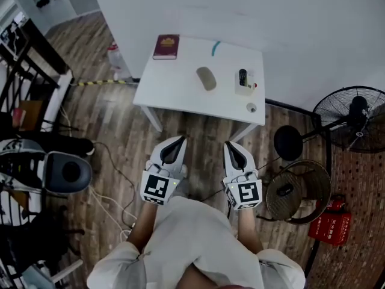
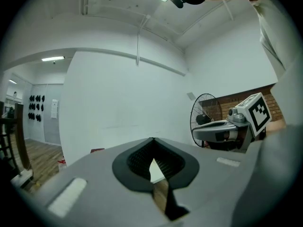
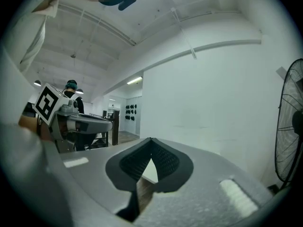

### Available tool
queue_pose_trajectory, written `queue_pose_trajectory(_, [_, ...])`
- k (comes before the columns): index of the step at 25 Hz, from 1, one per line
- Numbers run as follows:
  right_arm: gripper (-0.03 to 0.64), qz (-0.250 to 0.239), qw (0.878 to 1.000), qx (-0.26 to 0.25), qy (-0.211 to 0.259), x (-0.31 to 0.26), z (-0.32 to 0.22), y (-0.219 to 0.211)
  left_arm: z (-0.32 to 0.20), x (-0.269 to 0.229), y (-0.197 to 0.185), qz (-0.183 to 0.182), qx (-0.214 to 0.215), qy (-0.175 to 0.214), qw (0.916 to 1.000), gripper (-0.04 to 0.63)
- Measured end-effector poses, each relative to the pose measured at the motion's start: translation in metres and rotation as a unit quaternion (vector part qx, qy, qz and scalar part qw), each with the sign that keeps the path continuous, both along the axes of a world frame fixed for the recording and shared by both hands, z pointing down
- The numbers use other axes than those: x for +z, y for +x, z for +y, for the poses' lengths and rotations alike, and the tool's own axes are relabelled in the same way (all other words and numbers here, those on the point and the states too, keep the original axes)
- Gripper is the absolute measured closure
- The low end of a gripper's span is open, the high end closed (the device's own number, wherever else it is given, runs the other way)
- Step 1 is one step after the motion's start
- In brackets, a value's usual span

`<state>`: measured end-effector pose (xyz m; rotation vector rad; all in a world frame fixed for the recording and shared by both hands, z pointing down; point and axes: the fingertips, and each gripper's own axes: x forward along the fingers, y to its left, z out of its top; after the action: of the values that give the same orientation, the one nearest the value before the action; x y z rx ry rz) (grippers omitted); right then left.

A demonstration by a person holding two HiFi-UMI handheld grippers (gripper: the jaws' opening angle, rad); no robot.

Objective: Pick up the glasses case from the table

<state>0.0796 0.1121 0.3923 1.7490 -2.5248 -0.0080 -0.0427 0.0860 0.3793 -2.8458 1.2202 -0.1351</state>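
Note:
The glasses case, a grey-beige oval, lies near the middle of the small white table in the head view. Both grippers hover level over the wooden floor, short of the table's near edge and apart from the case. My left gripper points at the table's left half, and its jaws meet at the tips with nothing between them. My right gripper sits beside it, likewise shut and empty. Neither gripper view shows the case, which the jaws hide.
On the table lie a dark red book, a teal pen, a white box with a black remote and a small round object. A standing fan and a wicker basket stand right; racks and a chair left.

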Motion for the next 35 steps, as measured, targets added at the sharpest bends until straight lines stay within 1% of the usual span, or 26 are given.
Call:
queue_pose_trajectory(5, [0.613, -0.002, 1.0, 0.017, 0.004, -0.009, -0.05, -0.003, -0.053, -0.015, -0.001, 0.007, 0.02, 0.013, 0.9997, 0.578])
queue_pose_trajectory(9, [0.612, 0.003, 1.0, 0.027, 0.005, -0.013, -0.086, -0.005, -0.092, -0.012, -0.004, 0.004, 0.023, 0.003, 0.9997, 0.578])
queue_pose_trajectory(12, [0.613, 0.006, 0.999, 0.032, 0.003, -0.013, -0.112, -0.007, -0.119, -0.015, -0.004, 0.009, 0.031, 0.007, 0.9994, 0.578])
queue_pose_trajectory(15, [0.612, 0.008, 0.999, 0.036, 0.002, -0.013, -0.132, -0.008, -0.142, -0.012, -0.005, 0.01, 0.034, 0.003, 0.9994, 0.578])
queue_pose_trajectory(19, [0.612, 0.008, 0.999, 0.042, 0.0, -0.014, -0.158, -0.006, -0.17, -0.01, -0.003, 0.01, 0.04, -0.001, 0.9992, 0.578])
queue_pose_trajectory(23, [0.612, 0.01, 0.999, 0.047, -0.001, -0.016, -0.182, -0.007, -0.196, -0.015, -0.002, 0.015, 0.047, 0.003, 0.9988, 0.578])
queue_pose_trajectory(29, [0.612, 0.011, 0.998, 0.054, -0.003, -0.014, -0.212, -0.009, -0.228, -0.007, -0.001, 0.01, 0.052, -0.008, 0.9986, 0.578])
queue_pose_trajectory(35, [0.612, 0.007, 0.998, 0.059, -0.024, -0.003, -0.231, -0.004, -0.25, 0.009, 0.008, 0.004, 0.058, -0.031, 0.9978, 0.578])
